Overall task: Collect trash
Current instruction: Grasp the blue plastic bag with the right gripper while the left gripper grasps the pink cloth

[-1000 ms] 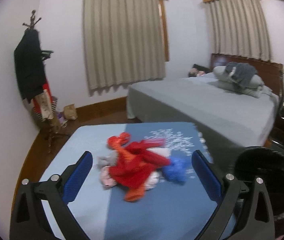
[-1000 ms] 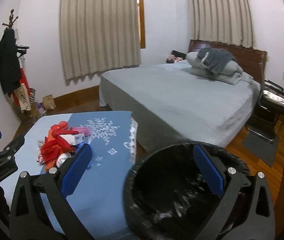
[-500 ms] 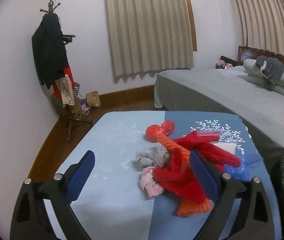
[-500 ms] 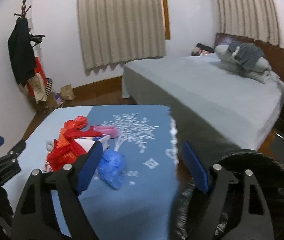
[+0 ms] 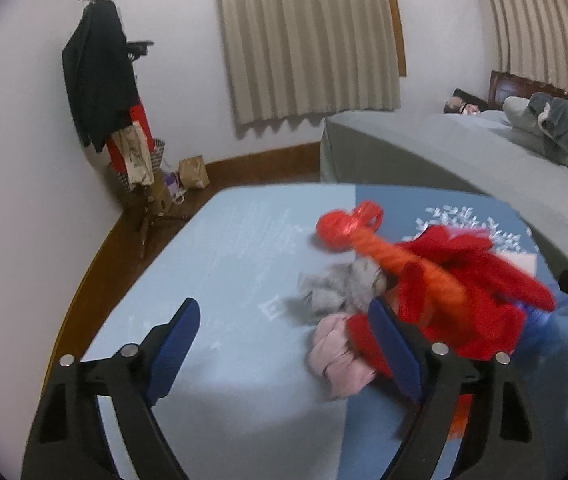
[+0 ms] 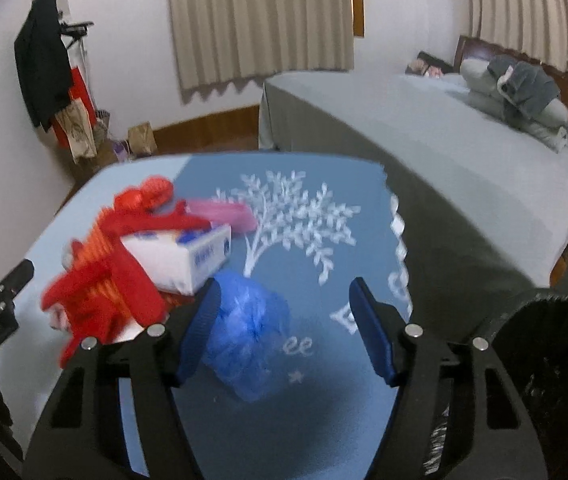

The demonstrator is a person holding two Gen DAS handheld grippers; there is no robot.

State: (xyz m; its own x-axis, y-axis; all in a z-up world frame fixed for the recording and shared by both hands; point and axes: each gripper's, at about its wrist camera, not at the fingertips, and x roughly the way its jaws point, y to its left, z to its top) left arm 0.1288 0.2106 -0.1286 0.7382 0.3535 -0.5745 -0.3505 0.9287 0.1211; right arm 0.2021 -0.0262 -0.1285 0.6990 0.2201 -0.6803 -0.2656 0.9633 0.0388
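A trash pile lies on the blue tablecloth: red and orange netting, a grey crumpled wad, a pink wad, a white box, a pink wrapper and a crumpled blue plastic bag. My left gripper hovers low at the pile's left side, its jaws closing. The pink wad sits just inside its right finger, unpressed. My right gripper is closing around the blue bag, which lies against its left finger. The right finger stays apart from the bag.
A black bin stands at the table's right edge. Behind the table is a grey bed with pillows. A coat rack with hanging clothes and a paper bag occupy the far left corner.
Both grippers came down and in toward the pile. The right one swung left from over the bin to the blue bag. Both pairs of jaws narrowed, the right more.
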